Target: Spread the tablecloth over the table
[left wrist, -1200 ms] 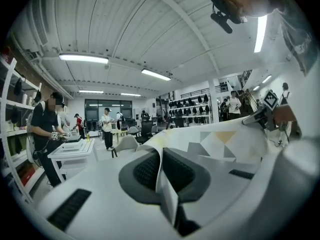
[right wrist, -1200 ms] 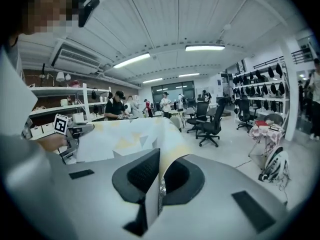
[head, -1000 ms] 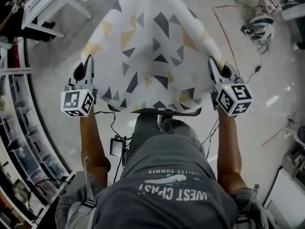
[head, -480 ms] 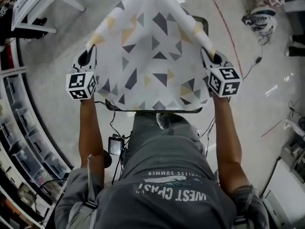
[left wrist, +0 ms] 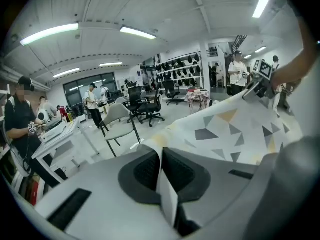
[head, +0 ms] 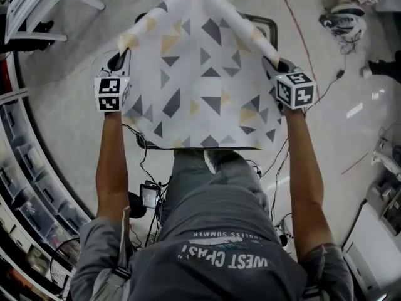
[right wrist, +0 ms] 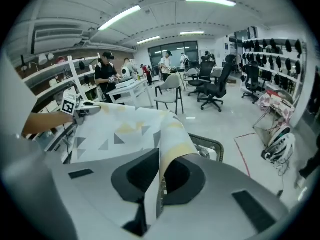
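Note:
A white tablecloth printed with grey and yellow triangles hangs stretched between my two grippers over a small dark-framed table, most of which it hides. My left gripper is shut on the cloth's left edge, and the fabric runs pinched between its pads. My right gripper is shut on the right edge, with the cloth folded between its pads. The cloth's near edge droops in front of the person's legs. Each gripper view shows the other gripper across the cloth: the right gripper and the left gripper.
A white desk stands at the far left, with curved shelving along the left side. A helmet, cables and a red floor line lie to the right. Office chairs and people stand further back.
Both grippers have sunk and moved away from the body, carrying the cloth with them. The cloth now lies lower and flatter over the table frame.

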